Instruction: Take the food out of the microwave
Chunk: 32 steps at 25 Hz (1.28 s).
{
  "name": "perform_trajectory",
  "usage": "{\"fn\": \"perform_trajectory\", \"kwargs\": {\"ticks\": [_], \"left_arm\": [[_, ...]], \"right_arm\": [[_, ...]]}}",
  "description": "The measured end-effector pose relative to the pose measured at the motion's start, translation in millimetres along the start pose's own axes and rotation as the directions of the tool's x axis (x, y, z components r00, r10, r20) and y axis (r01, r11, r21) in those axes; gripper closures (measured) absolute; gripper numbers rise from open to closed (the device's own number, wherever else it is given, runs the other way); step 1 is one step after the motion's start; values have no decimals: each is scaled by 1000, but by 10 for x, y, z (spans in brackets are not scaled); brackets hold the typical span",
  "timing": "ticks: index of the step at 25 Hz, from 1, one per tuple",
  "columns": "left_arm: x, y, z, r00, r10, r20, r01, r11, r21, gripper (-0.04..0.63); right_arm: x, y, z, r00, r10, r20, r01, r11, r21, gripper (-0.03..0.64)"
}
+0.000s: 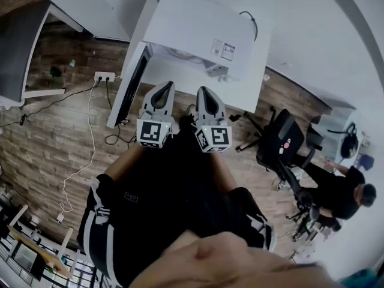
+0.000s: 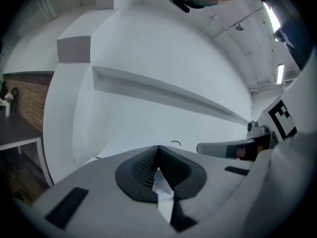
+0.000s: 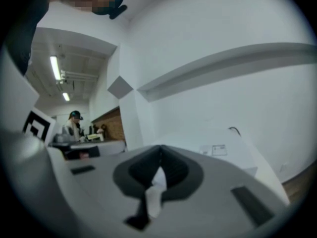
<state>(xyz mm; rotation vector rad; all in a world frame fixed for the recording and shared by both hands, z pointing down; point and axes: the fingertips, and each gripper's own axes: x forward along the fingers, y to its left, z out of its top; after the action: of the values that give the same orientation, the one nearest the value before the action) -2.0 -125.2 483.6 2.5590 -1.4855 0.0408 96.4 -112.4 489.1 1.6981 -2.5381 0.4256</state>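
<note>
A white microwave (image 1: 198,32) with a label on top stands on a white table (image 1: 255,86) ahead of me; its inside and any food are hidden. My left gripper (image 1: 163,89) and right gripper (image 1: 204,93) are held side by side, pointing at it from a short way off, over the table's near edge. Both are shut with nothing between the jaws. In the left gripper view the jaws (image 2: 158,148) meet in front of the white box. The right gripper (image 3: 160,148) has the microwave's labelled top (image 3: 220,150) just beyond its tips.
A black office chair (image 1: 282,140) stands to the right, with a seated person (image 1: 345,194) past it. A power strip (image 1: 104,76) and cables lie on the wooden floor at left. A dark table (image 1: 18,47) is at far left.
</note>
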Motion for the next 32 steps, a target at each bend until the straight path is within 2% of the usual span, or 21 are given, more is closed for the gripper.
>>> {"fn": "perform_trajectory", "kwargs": {"ticks": [4, 8, 12, 22, 23, 26, 32], "left_arm": [[142, 30, 105, 998, 64, 23, -64, 998, 5, 565], [325, 49, 162, 994, 100, 36, -101, 995, 9, 565], [400, 39, 134, 994, 106, 20, -107, 994, 20, 565], [689, 80, -245, 995, 84, -46, -83, 996, 21, 561], [703, 83, -282, 995, 82, -52, -81, 997, 18, 554], [751, 105, -427, 994, 73, -84, -72, 997, 10, 477], [899, 197, -801, 983, 58, -174, -63, 998, -25, 417]], "right_arm": [[146, -130, 136, 998, 67, 10, -67, 997, -24, 586], [293, -282, 201, 995, 95, 10, -95, 995, -35, 586], [327, -352, 213, 995, 98, 6, -98, 995, -25, 586], [371, -438, 151, 995, 95, -3, -95, 995, -20, 586], [372, -438, 153, 995, 95, -3, -95, 995, -21, 586], [376, -438, 160, 996, 93, -2, -93, 995, -22, 586], [398, -421, 134, 996, 94, -11, -94, 995, -18, 586]]}}
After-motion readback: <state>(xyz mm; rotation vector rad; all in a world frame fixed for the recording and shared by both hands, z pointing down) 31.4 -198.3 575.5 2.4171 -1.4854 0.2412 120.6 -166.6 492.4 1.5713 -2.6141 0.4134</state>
